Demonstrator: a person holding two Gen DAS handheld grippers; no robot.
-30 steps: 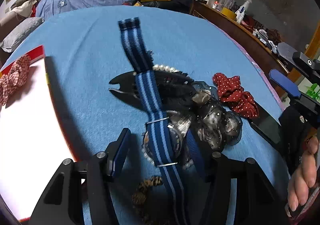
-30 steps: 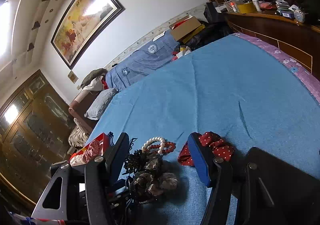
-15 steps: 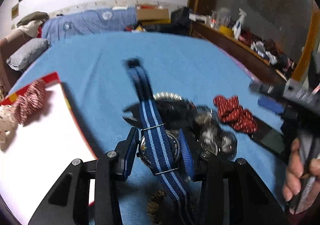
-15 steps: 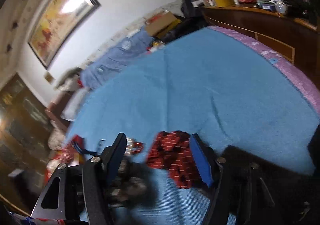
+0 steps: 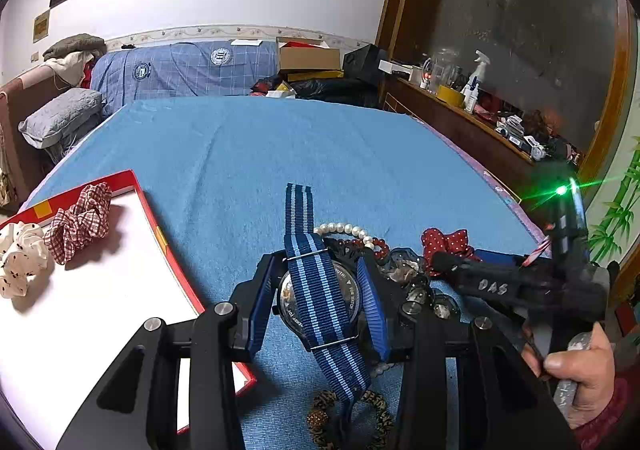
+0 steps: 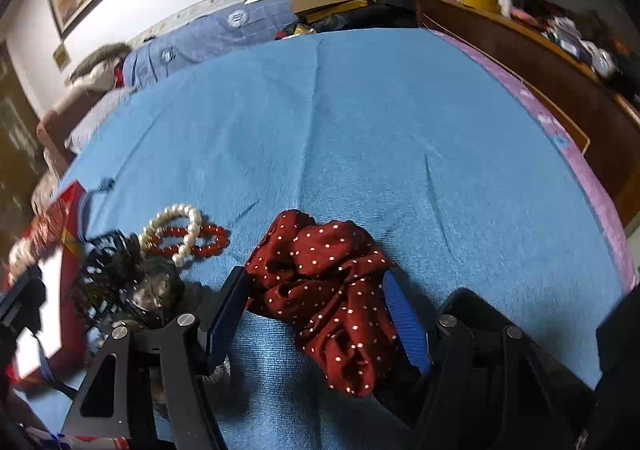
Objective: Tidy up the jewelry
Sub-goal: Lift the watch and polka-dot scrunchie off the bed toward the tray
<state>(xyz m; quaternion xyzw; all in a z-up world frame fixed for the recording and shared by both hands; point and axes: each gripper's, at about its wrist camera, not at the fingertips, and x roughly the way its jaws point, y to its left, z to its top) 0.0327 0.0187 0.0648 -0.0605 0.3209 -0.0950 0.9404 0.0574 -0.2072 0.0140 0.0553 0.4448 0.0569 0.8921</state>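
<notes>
My left gripper is shut on a watch with a blue striped strap and holds it above the blue bedspread; the strap hangs over both ends. My right gripper is open, its jaws either side of a dark red polka-dot scrunchie lying on the bedspread; it also shows in the left wrist view. A white pearl bracelet and a red bead bracelet lie left of it, beside a black hair clip and dark scrunchie pile.
A red-edged white tray at the left holds a red checked scrunchie and a white dotted scrunchie. A leopard-print bracelet lies near the front. A wooden shelf with bottles runs along the right.
My left gripper closed on the watch and lifted it off the pile. My right gripper moved left and down until its jaws straddled the red polka-dot scrunchie.
</notes>
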